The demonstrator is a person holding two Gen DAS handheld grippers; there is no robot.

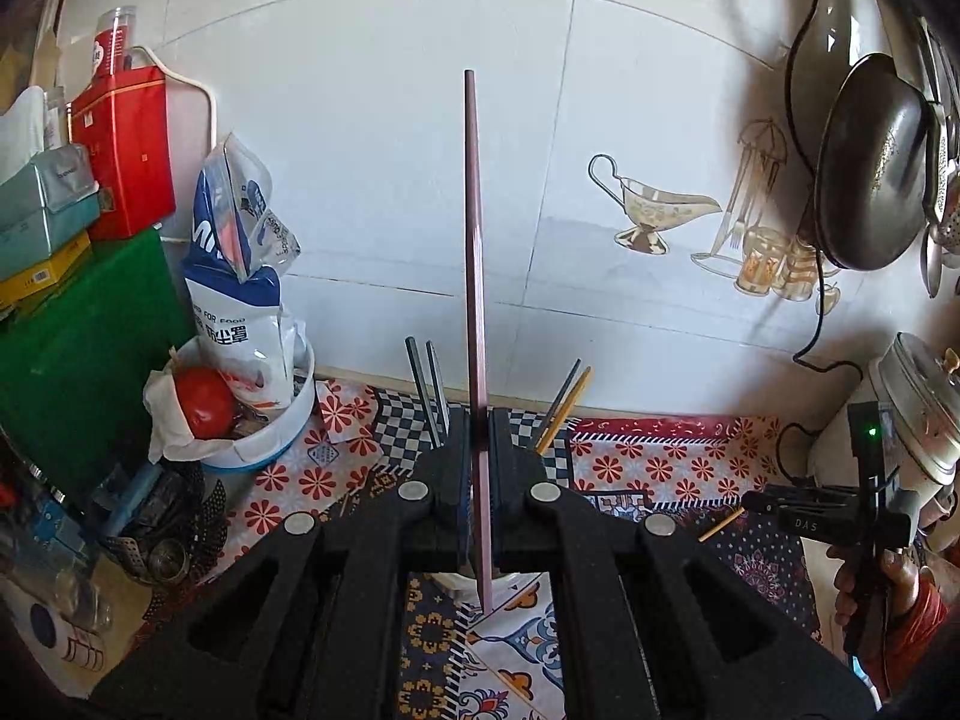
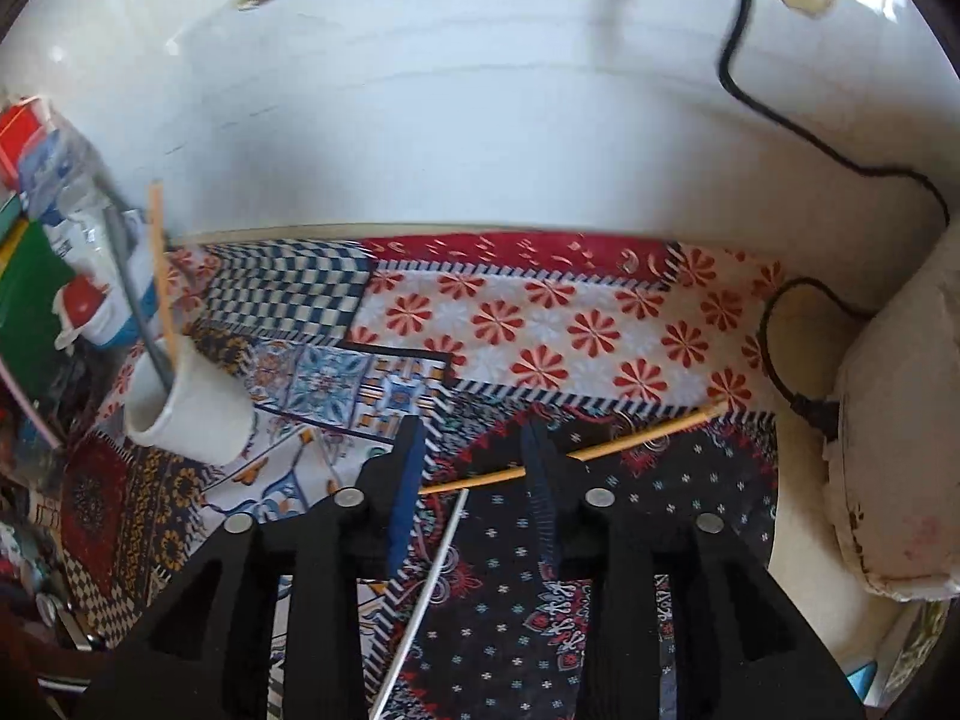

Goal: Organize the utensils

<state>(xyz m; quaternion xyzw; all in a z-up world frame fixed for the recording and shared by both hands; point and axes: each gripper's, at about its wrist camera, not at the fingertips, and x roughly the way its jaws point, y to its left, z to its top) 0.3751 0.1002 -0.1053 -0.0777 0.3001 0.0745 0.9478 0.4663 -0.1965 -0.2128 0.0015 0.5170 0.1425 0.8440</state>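
White cup (image 2: pixel 186 414) with upright chopsticks (image 2: pixel 157 267) is seen at left on the patterned surface (image 2: pixel 540 324). Left tongs (image 1: pixel 480 438) are clamped on a vertical pink chopstick (image 1: pixel 474 276). Right tongs (image 2: pixel 474 438) are held parted over a yellow chopstick (image 2: pixel 636 437) lying flat, untouched.
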